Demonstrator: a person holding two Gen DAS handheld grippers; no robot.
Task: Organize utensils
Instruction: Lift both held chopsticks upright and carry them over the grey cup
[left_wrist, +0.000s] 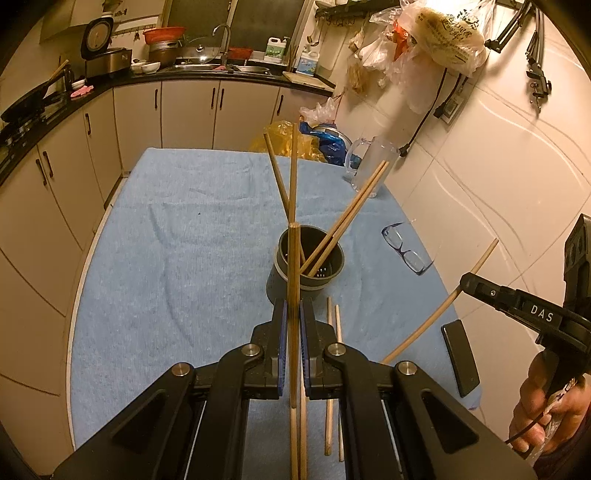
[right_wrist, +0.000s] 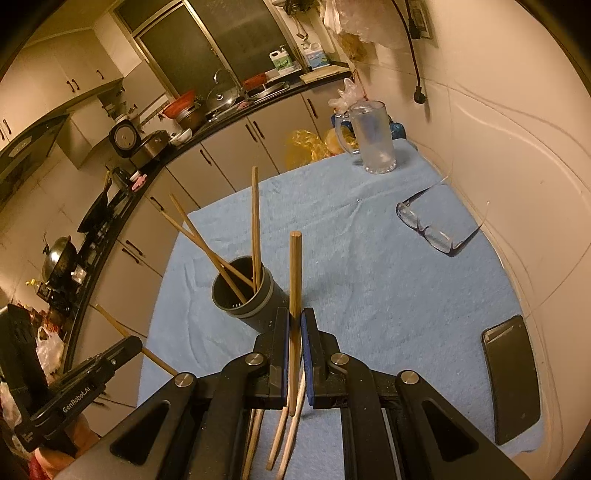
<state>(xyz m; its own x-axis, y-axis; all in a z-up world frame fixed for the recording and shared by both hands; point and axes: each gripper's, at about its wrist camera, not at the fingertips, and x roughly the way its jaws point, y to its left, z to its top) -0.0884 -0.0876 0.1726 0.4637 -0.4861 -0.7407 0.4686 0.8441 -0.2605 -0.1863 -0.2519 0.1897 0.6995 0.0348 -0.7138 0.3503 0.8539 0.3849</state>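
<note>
We hold one chopstick (left_wrist: 293, 295) clenched near-upright in each gripper (left_wrist: 293, 314), the holder (left_wrist: 310, 258) lying just beyond, probably nearer the left gripper.

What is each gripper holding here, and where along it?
Each holds one chopstick. The left gripper grips its chopstick near mid-length; the right gripper grips its chopstick about mid-length.

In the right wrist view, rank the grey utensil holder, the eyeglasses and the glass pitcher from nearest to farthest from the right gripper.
1. Grey utensil holder: just ahead-left of the right gripper.
2. Eyeglasses: mid-table, to the right.
3. Glass pitcher: far edge of the table, right of centre.
</note>
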